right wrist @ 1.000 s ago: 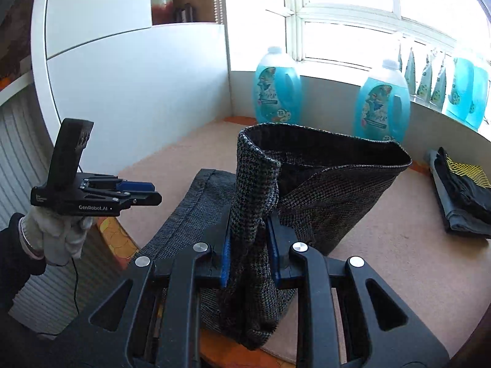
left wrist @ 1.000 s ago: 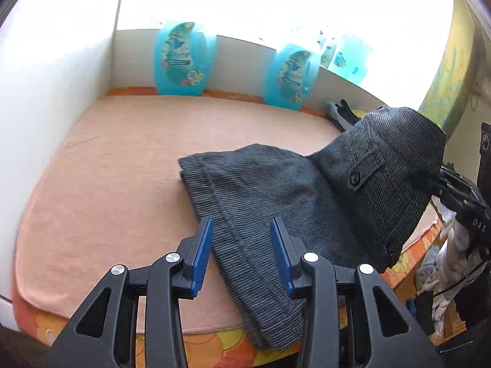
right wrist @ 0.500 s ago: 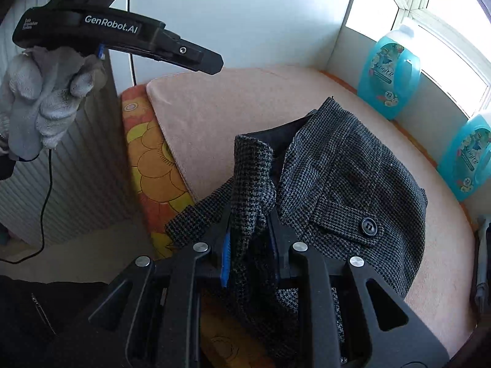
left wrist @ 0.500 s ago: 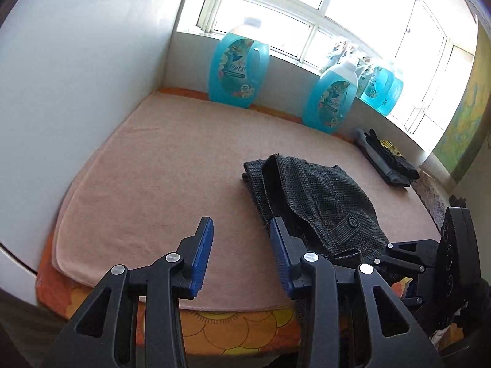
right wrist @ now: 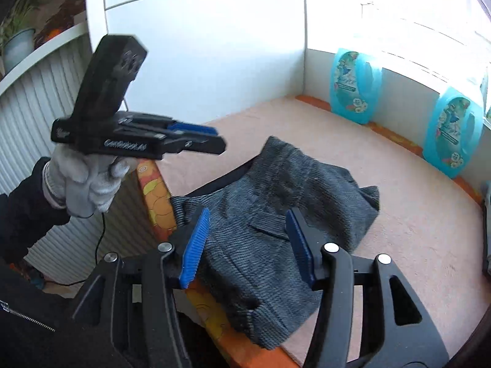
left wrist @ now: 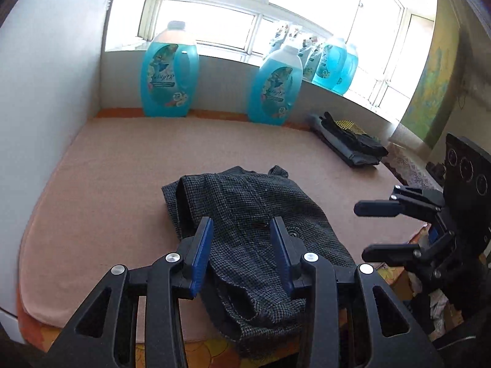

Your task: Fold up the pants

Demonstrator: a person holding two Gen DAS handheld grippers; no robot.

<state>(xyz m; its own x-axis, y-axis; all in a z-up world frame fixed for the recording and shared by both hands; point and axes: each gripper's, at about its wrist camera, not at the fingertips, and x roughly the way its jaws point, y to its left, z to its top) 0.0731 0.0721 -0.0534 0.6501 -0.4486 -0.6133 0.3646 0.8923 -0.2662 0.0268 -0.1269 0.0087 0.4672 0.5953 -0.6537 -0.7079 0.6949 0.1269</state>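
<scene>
The dark grey checked pants (left wrist: 248, 211) lie folded in a loose bundle on the peach cloth, at the front edge, one end hanging over it. They also show in the right wrist view (right wrist: 276, 214). My left gripper (left wrist: 242, 251) is open and empty, held above the near end of the pants. It shows in the right wrist view (right wrist: 199, 139) in a gloved hand, left of the pants. My right gripper (right wrist: 248, 242) is open and empty just above the pants. It shows in the left wrist view (left wrist: 368, 230) to the right of the pants.
Peach cloth (left wrist: 122, 165) covers the table, with an orange flowered cover (right wrist: 156, 199) at its edge. Blue detergent bottles (left wrist: 168, 73) stand along the back wall. A stack of folded dark clothes (left wrist: 349, 144) lies at the back right. A white panel (left wrist: 46, 92) closes the left side.
My right gripper opened and let go of the pants, which now lie on the cloth. My left gripper moved over the pants' near end.
</scene>
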